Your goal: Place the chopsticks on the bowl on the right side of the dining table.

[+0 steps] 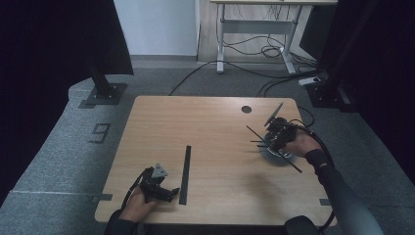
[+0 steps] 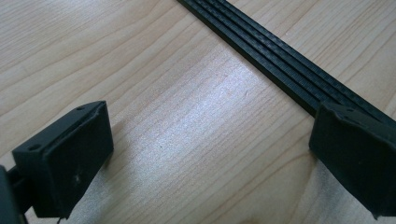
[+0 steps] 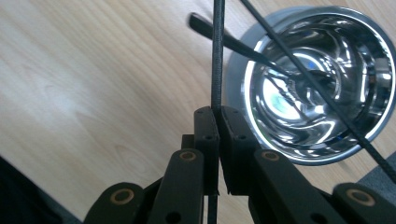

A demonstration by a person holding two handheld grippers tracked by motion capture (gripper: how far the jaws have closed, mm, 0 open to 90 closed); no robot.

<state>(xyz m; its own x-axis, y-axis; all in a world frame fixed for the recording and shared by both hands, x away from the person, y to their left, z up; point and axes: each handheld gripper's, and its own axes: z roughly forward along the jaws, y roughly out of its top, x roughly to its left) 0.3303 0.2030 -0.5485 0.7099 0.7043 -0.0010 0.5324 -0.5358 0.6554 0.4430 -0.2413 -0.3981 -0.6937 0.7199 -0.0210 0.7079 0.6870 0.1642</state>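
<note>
Wooden table (image 1: 220,127), steel bowl (image 3: 317,84). Right gripper (image 3: 218,116) clamped on thin black rod (image 3: 217,56): light, stiff, slippery; grip mid-length. Left gripper (image 2: 205,154) open, empty.

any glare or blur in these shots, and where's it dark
Right gripper view: bright warped reflections in the steel bowl, and one black strip looks soft. Left gripper view: a pale sheen on the table. High view: dim overall, with black curtains at both sides.

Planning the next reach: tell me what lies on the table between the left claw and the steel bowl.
In the high view, a long black strip lies just right of the left claw; from there to the steel bowl is bare wooden table.
</note>
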